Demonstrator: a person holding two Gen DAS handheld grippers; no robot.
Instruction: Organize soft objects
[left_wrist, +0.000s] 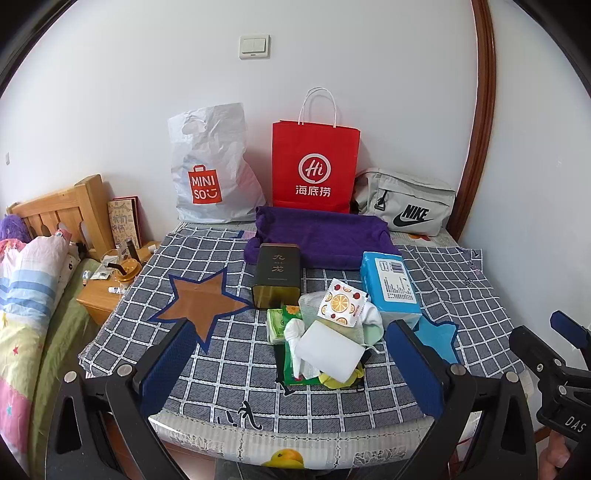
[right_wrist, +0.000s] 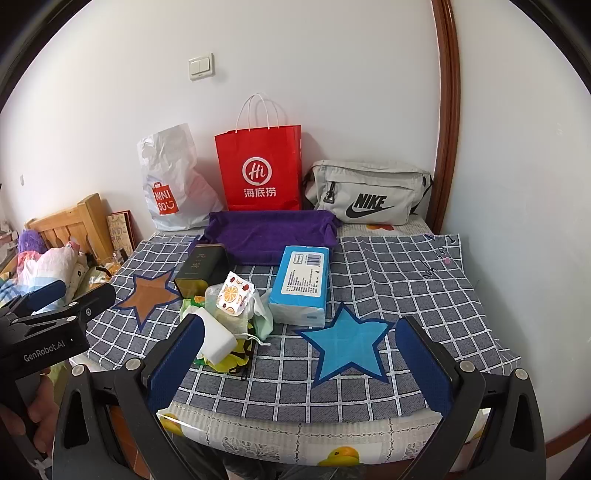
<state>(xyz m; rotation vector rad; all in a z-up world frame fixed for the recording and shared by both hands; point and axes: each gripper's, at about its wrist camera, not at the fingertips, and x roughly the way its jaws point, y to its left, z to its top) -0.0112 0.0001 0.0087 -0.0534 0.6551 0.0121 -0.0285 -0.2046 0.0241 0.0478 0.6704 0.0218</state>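
A pile of small soft things lies mid-table: a white sponge block (left_wrist: 328, 350) (right_wrist: 218, 334), an orange-print packet (left_wrist: 341, 302) (right_wrist: 234, 293), white cloth, green packets. A blue tissue pack (left_wrist: 391, 288) (right_wrist: 301, 280) lies to the pile's right, a dark tin (left_wrist: 277, 275) (right_wrist: 201, 271) behind it, a folded purple towel (left_wrist: 317, 236) (right_wrist: 271, 234) further back. My left gripper (left_wrist: 291, 369) is open and empty, just short of the pile. My right gripper (right_wrist: 301, 363) is open and empty, near the blue star patch (right_wrist: 347, 341).
A white Miniso bag (left_wrist: 212, 170), a red paper bag (left_wrist: 314, 166) and a grey Nike pouch (left_wrist: 406, 201) stand along the wall. A brown star patch (left_wrist: 199, 302) marks the checked cloth (left_wrist: 461, 280). A bed and nightstand (left_wrist: 103, 291) are to the left.
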